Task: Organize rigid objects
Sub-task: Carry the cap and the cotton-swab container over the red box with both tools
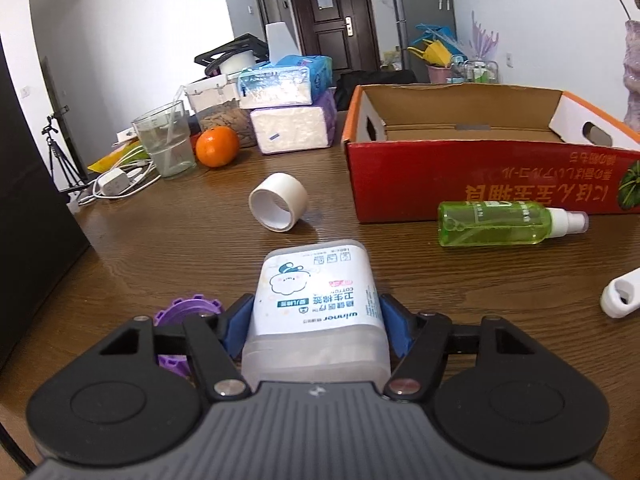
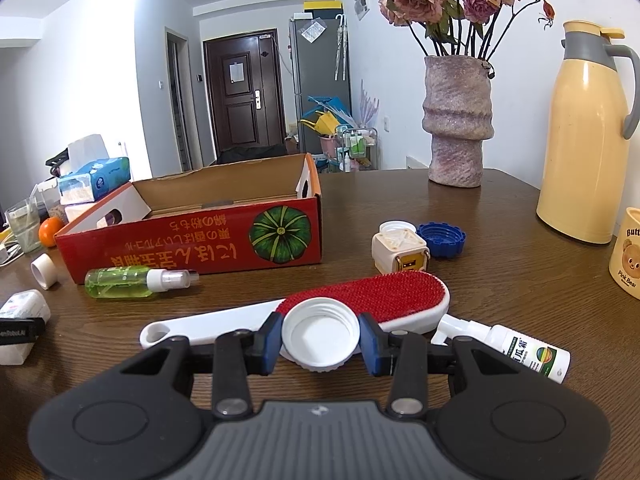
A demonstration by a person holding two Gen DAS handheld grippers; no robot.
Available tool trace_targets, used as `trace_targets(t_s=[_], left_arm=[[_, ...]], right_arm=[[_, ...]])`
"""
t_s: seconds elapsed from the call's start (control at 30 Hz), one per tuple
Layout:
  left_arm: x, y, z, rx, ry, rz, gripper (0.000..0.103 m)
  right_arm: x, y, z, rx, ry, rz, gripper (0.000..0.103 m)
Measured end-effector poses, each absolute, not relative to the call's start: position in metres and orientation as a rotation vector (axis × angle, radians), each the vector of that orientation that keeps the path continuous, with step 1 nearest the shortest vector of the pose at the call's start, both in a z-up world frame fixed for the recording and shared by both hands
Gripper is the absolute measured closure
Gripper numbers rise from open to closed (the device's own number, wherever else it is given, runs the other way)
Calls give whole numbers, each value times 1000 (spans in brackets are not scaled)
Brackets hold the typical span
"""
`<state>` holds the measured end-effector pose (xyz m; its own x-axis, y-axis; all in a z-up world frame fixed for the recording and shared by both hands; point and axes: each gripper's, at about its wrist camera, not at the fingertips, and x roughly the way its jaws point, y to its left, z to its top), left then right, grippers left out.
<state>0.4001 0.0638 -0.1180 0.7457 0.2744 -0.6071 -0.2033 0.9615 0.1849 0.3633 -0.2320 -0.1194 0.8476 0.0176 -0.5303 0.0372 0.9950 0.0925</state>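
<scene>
L gripper (image 1: 316, 322) is pinching the cotton swab box (image 1: 318, 300), blue pads pressed on both its sides, box low over the wooden table (image 1: 160, 248) w/ its far end pointing at the red cardboard box (image 1: 480, 176). R gripper (image 2: 320, 338) is clamped on a white screw cap (image 2: 320, 334), open side up, held just above the lint brush (image 2: 372, 300). Step in hand looks like carrying both items into the cardboard box, which seems empty so far. To do it well: keep the swab box level so it doesn't pivot between the pads, lift enough to clear the near wall, pass over the green spray bottle (image 1: 508, 222) lying just in front of it, and release low inside, near a corner. Cap grip is on a thin rim, so no jerks. L view alone shows the purple cap (image 1: 188, 308) beside the gripper and the tape roll (image 1: 279, 202) clearly; R view alone shows the blue cap (image 2: 442, 238), cube charger (image 2: 400, 252), white spray bottle (image 2: 516, 350), vase (image 2: 458, 120) and thermos (image 2: 584, 136).
</scene>
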Motion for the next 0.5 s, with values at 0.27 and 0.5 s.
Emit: trace_targets(t_s=[0.27, 0.5], left_arm=[[386, 48, -107, 92, 642, 236, 35], [363, 30, -89, 55, 598, 186, 35]], right_arm=[[359, -229, -116, 97, 536, 0, 63], [350, -224, -107, 121, 498, 50, 63]])
